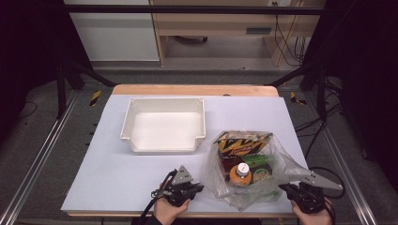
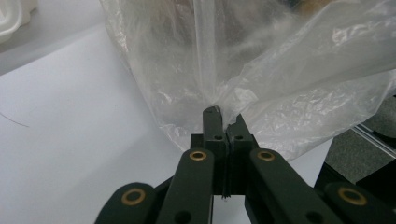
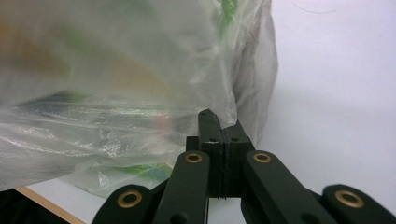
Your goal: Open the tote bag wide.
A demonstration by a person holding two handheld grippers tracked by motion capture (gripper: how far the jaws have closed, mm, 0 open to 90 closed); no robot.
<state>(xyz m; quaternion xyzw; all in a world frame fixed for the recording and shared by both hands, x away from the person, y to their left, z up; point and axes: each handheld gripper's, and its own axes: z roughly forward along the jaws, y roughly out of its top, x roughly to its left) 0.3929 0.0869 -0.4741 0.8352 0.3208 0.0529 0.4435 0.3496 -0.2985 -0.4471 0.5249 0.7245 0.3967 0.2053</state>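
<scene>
- Pinching clear film right at the tips: left gripper jaws pressed together on a gathered fold of the plastic bag, low centre of the left gripper view.
- Clamping likewise in the right gripper view: right gripper jaws closed on the bag's thin edge, film bulging away toward the upper left of that frame.
- Sitting in the lower right of the high view: plastic bag resting on the worktop, between the left gripper at its lower-left edge and the right gripper at its lower-right edge.
- Showing through the film: a yellow-and-black snack packet toward the top, a bottle with a pale cap below it, a green pack just beside the bottle.
- Lying up and to the left of the bag in the high view: white tray, open side up, nothing in it, well apart from both grippers.
- Judging the hinge of the next move: bag mouth apparently facing the bottom edge of the frame, held from either side, so lifting or spreading looks to depend on both hands working evenly; left gripper being the nearer one to the tray.
- Watching for a likely risk: thin film slipping from such a narrow pinch under the bottle's weight.
</scene>
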